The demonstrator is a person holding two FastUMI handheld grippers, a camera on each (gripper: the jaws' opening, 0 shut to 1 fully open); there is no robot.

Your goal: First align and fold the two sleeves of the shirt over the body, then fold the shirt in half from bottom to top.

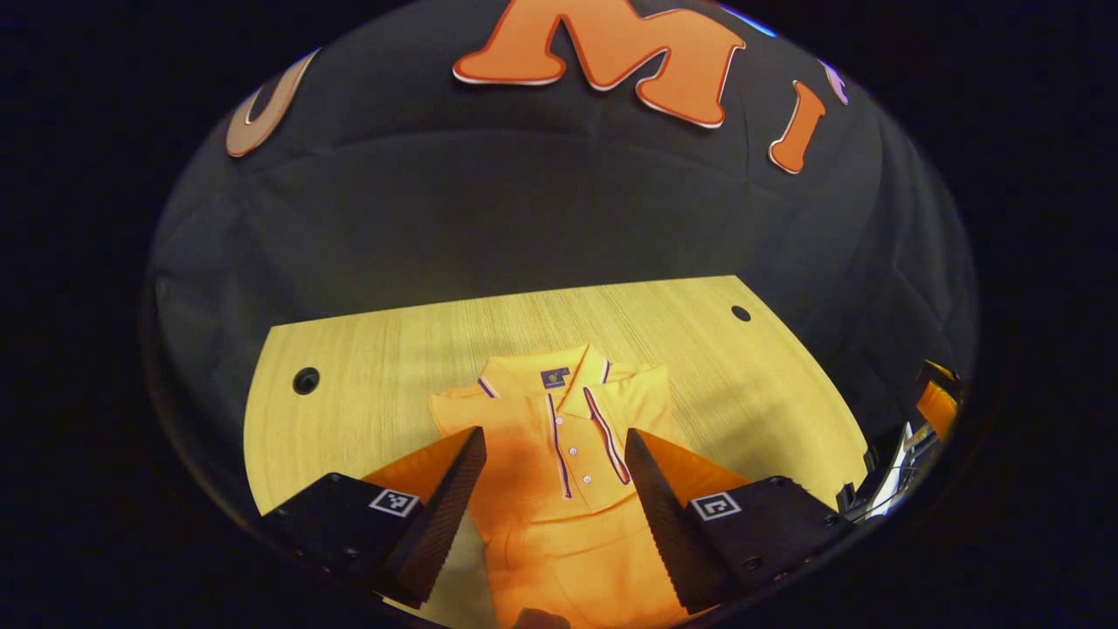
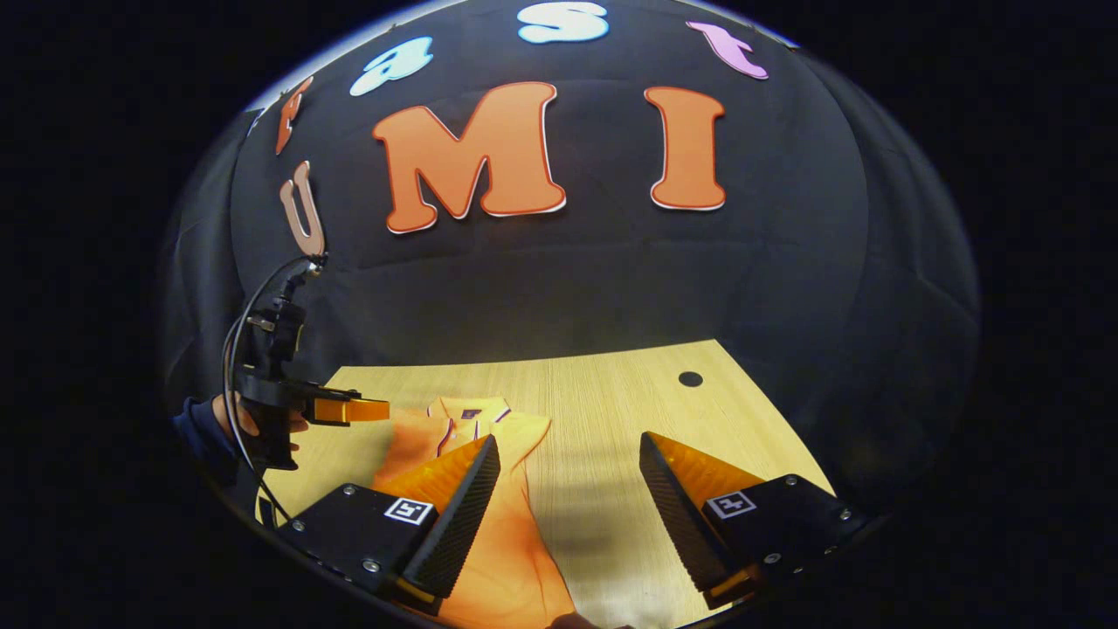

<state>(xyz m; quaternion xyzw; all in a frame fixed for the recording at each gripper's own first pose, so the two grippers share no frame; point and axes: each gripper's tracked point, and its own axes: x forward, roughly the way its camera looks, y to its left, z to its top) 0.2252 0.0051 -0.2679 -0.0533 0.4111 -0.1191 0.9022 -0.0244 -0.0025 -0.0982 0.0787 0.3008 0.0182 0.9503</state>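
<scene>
Your left gripper hangs above the orange polo shirt with its jaws wide and nothing between them; the shirt's buttoned placket and collar sit in the gap, running up toward 12 o'clock in the left gripper view. The shirt lies flat on the wooden surface, collar toward the booth wall, its sleeves already lying in over the body so the outline is narrow. At 3 o'clock in that view you catch the edge of your right gripper. In the right gripper view, your right gripper also has its jaws wide, holding nothing, over bare surface just beside the shirt's edge at 9 o'clock. Farther toward 9 o'clock, your hand holds the left gripper above the shirt.
</scene>
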